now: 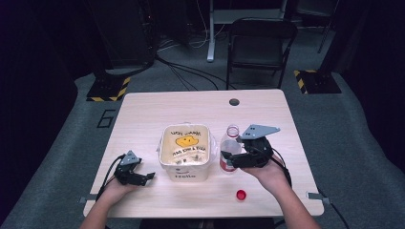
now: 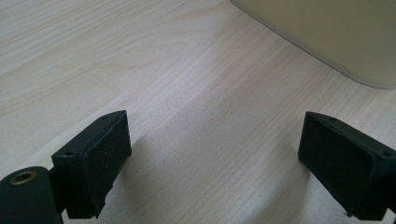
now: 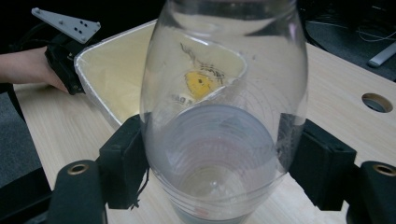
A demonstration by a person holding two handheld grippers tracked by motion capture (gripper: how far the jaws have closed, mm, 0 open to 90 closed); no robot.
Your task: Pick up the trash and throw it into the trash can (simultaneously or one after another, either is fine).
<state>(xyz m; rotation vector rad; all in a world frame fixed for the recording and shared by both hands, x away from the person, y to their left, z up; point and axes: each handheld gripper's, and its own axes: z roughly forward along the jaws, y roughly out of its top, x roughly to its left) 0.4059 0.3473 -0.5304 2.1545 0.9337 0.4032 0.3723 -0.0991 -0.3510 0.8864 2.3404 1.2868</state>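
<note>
Table (image 1: pixel 143 109) background; right tool (image 3: pixel 219 154) clamps bottle (image 3: pixel 224 116), neck cropped.

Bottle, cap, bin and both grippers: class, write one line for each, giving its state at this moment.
Bottle: upright, uncapped, clear, clamped between the right gripper's pads.
Cap: red, off the bottle, lying on the table near the person's edge.
Bin: open-topped, lined with a yellow printed bag, standing beside the bottle.
Right gripper: shut on the bottle.
Left gripper: open, nothing between its jaws, low over the table left of the bin.
</note>
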